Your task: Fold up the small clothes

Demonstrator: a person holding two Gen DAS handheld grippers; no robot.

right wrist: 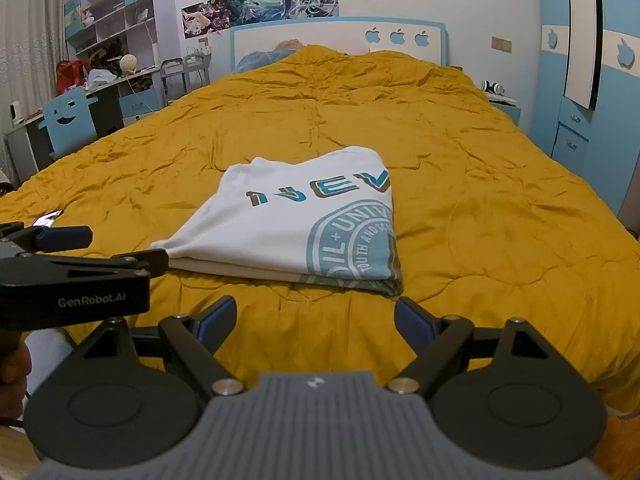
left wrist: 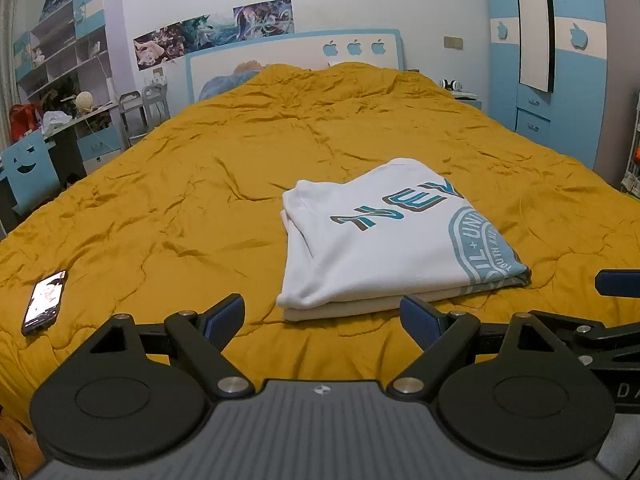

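- The white T-shirt (left wrist: 384,240) with its teal lettering and round seal print lies on the mustard-yellow quilt (left wrist: 200,184) that covers the bed, toward the near edge and just ahead of both claws.
- It is already gathered into a compact, roughly rectangular packet: several layers are stacked at the near edge, and no sleeve or hem hangs loose that I can see. The print faces up, cut off by a fold on the right side.
- The left claw (left wrist: 322,318) is released, its blue-padded fingers spread wide and empty, hovering just short of the packet's near edge without touching it.
- The right claw (right wrist: 316,320) is likewise spread and empty, hovering near the packet's near right corner, clear of the cloth.
- In the right wrist view the left tool shows from the side at the left edge, close beside the shirt's near left corner, with part of a hand (right wrist: 12,364) below it.
- A smartphone (left wrist: 44,302) lies screen-up on the quilt, well to the left of the shirt and out of the way.
- My judgement: the folding of this garment is essentially finished. At most one more halving fold or a little squaring of the edges could remain.
- No other small clothes show on the bed, so I cannot tell whether more wait to be folded.
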